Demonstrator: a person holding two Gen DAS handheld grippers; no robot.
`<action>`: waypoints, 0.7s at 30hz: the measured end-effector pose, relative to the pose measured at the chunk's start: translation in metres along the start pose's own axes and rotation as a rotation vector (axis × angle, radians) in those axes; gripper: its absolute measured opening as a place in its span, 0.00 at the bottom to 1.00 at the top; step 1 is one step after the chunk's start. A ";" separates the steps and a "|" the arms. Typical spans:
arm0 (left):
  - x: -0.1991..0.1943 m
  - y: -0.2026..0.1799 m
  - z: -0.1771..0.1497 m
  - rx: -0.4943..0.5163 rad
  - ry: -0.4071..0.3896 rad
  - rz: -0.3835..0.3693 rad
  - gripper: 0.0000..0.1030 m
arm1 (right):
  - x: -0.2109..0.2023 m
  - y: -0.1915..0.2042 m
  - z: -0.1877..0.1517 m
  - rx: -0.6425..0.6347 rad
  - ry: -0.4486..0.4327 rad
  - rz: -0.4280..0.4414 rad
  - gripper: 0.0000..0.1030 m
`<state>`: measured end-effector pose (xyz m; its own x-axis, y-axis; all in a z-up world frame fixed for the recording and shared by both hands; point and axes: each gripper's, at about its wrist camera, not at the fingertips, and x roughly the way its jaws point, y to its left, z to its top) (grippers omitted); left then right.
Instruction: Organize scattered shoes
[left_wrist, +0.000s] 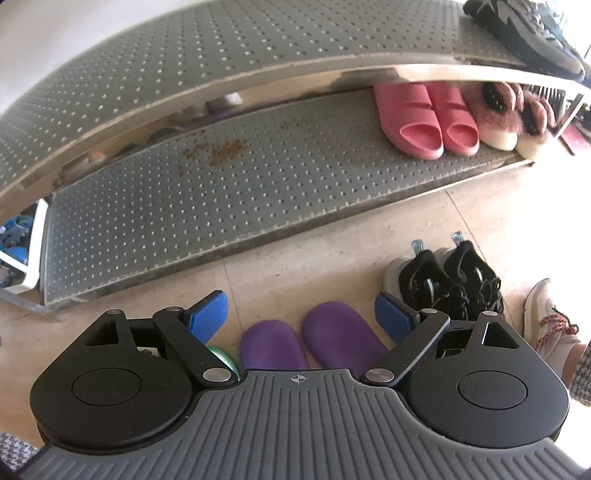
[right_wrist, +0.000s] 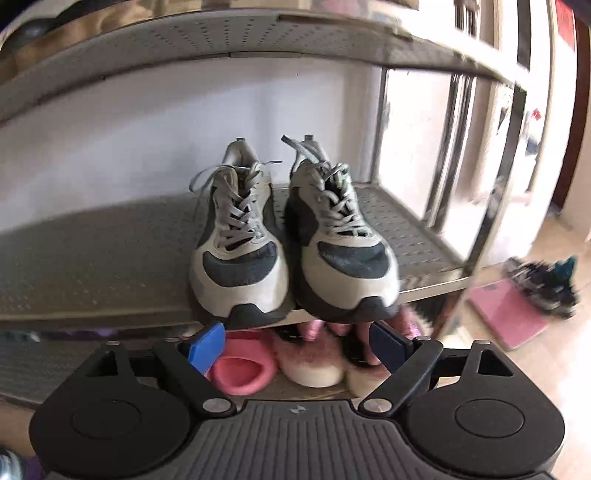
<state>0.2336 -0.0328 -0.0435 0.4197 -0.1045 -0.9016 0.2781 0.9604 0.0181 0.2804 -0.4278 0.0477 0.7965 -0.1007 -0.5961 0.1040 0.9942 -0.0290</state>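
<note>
A pair of grey and dark sneakers (right_wrist: 291, 243) stands side by side on the perforated middle shelf (right_wrist: 92, 258), toes at its front edge. My right gripper (right_wrist: 299, 345) is open just in front of and below their toes, holding nothing. On the floor a pair of purple slippers (left_wrist: 310, 341) lies between the blue pads of my left gripper (left_wrist: 301, 319), which hangs open above them without touching. Black sneakers (left_wrist: 450, 280) sit on the floor to their right. Pink slides (left_wrist: 424, 118) and fluffy pink slippers (left_wrist: 509, 114) rest on the bottom shelf (left_wrist: 184, 210).
The metal shoe rack's upright post (right_wrist: 484, 229) stands at the right. A pink mat (right_wrist: 513, 314) and more shoes (right_wrist: 543, 280) lie on the floor beyond it. A person's foot in a light sneaker (left_wrist: 550, 321) is at the right; a white basket (left_wrist: 26, 251) at the left.
</note>
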 end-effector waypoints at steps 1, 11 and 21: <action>0.001 0.000 0.000 0.001 0.003 0.000 0.88 | 0.002 -0.002 0.000 -0.004 0.003 0.001 0.84; 0.009 -0.003 0.003 0.000 0.018 0.002 0.88 | 0.009 -0.021 0.002 0.005 -0.010 0.027 0.84; 0.013 -0.004 0.003 -0.002 0.026 0.011 0.88 | 0.018 -0.024 0.005 -0.009 0.005 0.068 0.88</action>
<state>0.2406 -0.0386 -0.0539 0.4006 -0.0872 -0.9121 0.2721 0.9619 0.0275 0.2957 -0.4532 0.0417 0.7987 -0.0331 -0.6008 0.0446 0.9990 0.0043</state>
